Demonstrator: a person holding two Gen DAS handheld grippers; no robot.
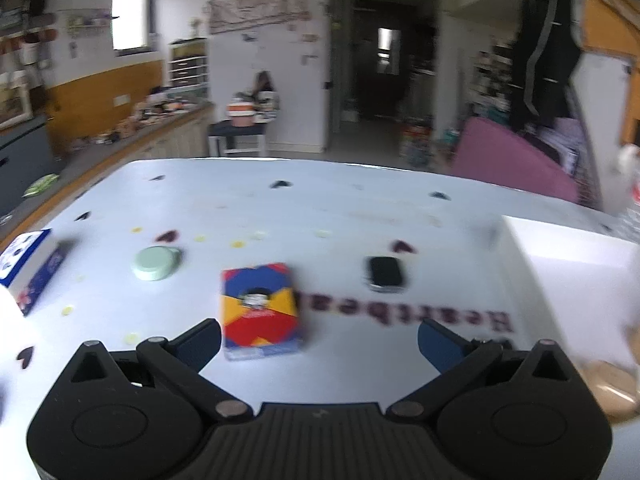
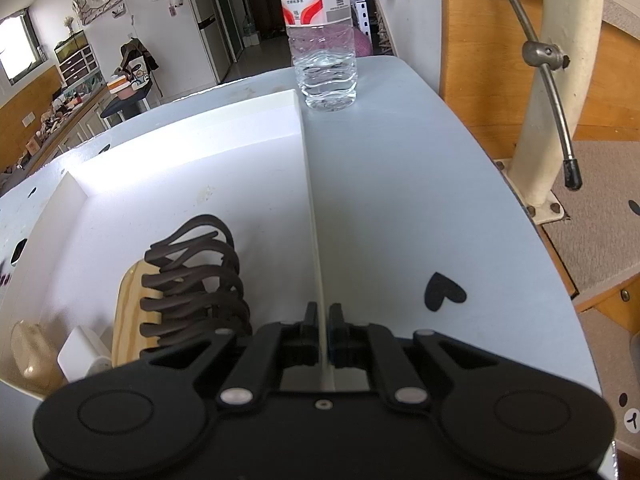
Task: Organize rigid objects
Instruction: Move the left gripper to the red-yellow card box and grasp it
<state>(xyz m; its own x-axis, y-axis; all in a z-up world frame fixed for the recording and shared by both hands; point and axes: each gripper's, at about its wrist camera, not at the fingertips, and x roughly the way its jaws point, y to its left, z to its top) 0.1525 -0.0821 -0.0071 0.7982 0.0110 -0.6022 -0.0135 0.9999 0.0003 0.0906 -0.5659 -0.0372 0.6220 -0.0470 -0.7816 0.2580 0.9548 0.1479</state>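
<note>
In the left wrist view my left gripper is open and empty above the pale blue table. A colourful card box lies just ahead, close to the left finger. A mint green round case, a small black device and a blue-white box lie beyond. In the right wrist view my right gripper is shut on the right wall of a white tray. Inside the tray lie a wooden rack with dark loops, a white block and a beige object.
A water bottle stands on the table beyond the tray's far right corner. The tray shows at the right of the left wrist view. Black heart stickers dot the tabletop. A cream post with a metal rail stands off the table's right edge.
</note>
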